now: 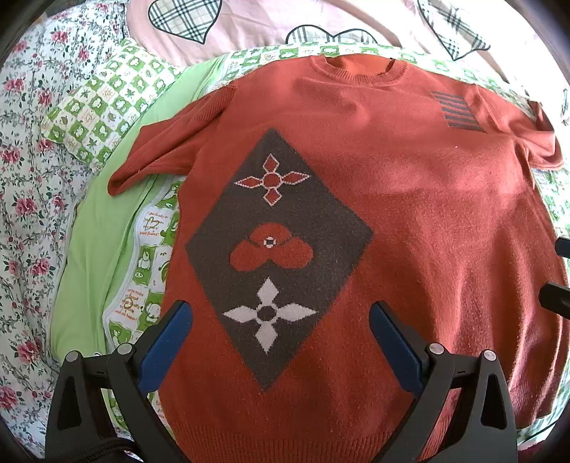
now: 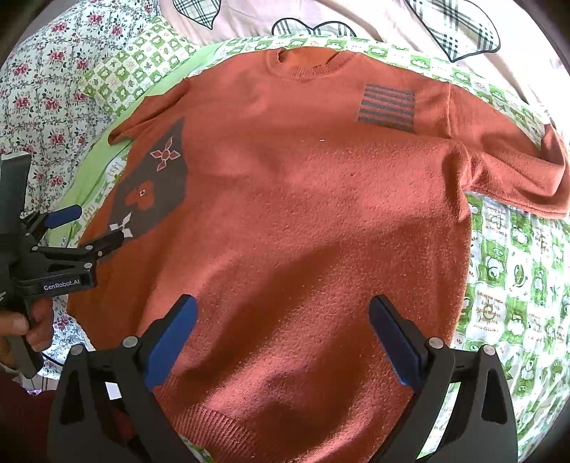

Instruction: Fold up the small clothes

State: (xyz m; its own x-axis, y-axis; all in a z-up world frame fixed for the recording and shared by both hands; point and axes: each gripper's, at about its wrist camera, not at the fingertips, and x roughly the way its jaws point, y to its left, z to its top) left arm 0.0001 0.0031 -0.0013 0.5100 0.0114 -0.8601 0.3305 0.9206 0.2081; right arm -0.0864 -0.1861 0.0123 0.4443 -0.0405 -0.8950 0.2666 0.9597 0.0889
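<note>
A rust-orange knit sweater (image 1: 409, 199) (image 2: 302, 213) lies flat and face up on a green patterned blanket (image 1: 96, 228), collar away from me. A dark diamond with flower motifs (image 1: 278, 249) marks its left front, and a block of grey stripes (image 2: 387, 107) sits on the right chest. Both short sleeves are spread out sideways. My left gripper (image 1: 281, 327) hovers open above the lower left front. Above the lower middle, my right gripper (image 2: 283, 320) is open too. Neither holds cloth. In the right wrist view the left gripper (image 2: 94, 224) shows at the left edge, held by a hand (image 2: 32, 326).
The bed has a floral sheet (image 1: 25, 199) on the left and a pink cover with plaid hearts (image 1: 249, 21) behind the collar. A green checked pillow (image 1: 103, 103) lies beside the sweater's left sleeve. Blanket shows to the right of the sweater (image 2: 513, 277).
</note>
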